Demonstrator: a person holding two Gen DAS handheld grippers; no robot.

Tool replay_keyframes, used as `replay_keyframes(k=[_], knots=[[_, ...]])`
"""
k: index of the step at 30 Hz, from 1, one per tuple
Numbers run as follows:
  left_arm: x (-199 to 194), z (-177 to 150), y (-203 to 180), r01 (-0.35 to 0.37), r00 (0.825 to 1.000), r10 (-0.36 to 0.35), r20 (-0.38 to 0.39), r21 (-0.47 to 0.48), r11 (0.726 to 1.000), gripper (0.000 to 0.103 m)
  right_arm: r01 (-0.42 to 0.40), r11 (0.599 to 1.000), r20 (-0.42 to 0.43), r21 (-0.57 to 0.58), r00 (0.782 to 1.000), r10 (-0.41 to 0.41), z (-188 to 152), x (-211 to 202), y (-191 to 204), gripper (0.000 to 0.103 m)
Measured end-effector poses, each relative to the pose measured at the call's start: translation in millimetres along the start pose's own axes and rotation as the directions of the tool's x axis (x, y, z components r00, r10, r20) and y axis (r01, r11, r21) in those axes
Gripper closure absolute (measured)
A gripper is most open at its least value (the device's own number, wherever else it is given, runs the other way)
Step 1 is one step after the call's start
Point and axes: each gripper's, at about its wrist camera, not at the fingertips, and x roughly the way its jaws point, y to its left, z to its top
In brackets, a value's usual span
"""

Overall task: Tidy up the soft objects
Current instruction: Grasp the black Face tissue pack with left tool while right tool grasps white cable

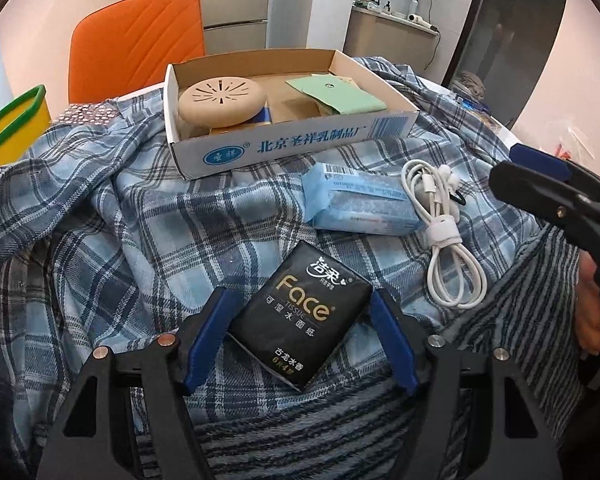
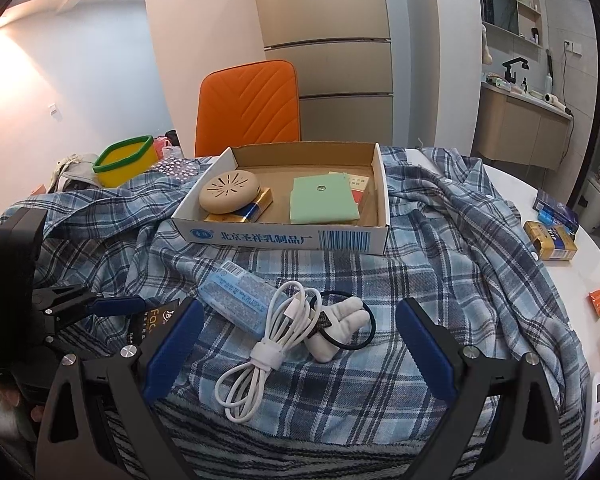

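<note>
Two grippers are held wide apart, nothing gripped. The left gripper (image 1: pixel 300 336) is set astride the black tissue pack (image 1: pixel 300 316) lying on the plaid shirt (image 1: pixel 140 240); the right gripper (image 2: pixel 296 344) frames the white cable (image 2: pixel 268 344). Pick-up step judged in hand; closure on the pack is required next, then transfer to the cardboard box (image 1: pixel 284 152)

Things spread on a shirt over the desk

A shirt (image 2: pixel 440 240) lies over the desk (image 2: pixel 572 280). In the middle of the right wrist frame a box (image 2: pixel 280 236) sits on the shirt. In the box, a round case (image 2: pixel 229 192) lies at the left on a small pack (image 2: pixel 256 210), and a folded cloth (image 2: pixel 322 200) lies at the right. Below the box lie a tissue pack (image 2: pixel 236 300), then a cable (image 2: pixel 272 340), then a hair tie (image 2: pixel 348 320) to its right. At the lower left, the Face pack (image 1: pixel 300 316) lies between the left tool's (image 1: pixel 300 336) fingers. A chair (image 2: pixel 248 104) stands behind the box. A tub (image 2: pixel 126 160) sits at the upper left.
</note>
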Motion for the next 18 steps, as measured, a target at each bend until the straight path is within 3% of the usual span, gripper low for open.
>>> replay_keyframes(k=[10, 14, 18], knots=[[-10, -10, 3, 0.057, 0.998, -0.059, -0.036, -0.032, 0.998, 0.033, 0.008, 1.0, -0.004, -0.005, 1.0, -0.008, -1, 1, 0, 0.005], [-10, -10, 7, 0.085, 0.995, -0.088, -0.052, -0.057, 0.995, 0.044, 0.013, 1.0, -0.006, -0.009, 1.0, -0.013, -1, 2, 1, 0.005], [-1, -4, 11, 0.023, 0.997, -0.028, -0.072, -0.076, 0.997, 0.052, 0.014, 1.0, -0.006, -0.011, 1.0, -0.014, -1, 2, 2, 0.005]])
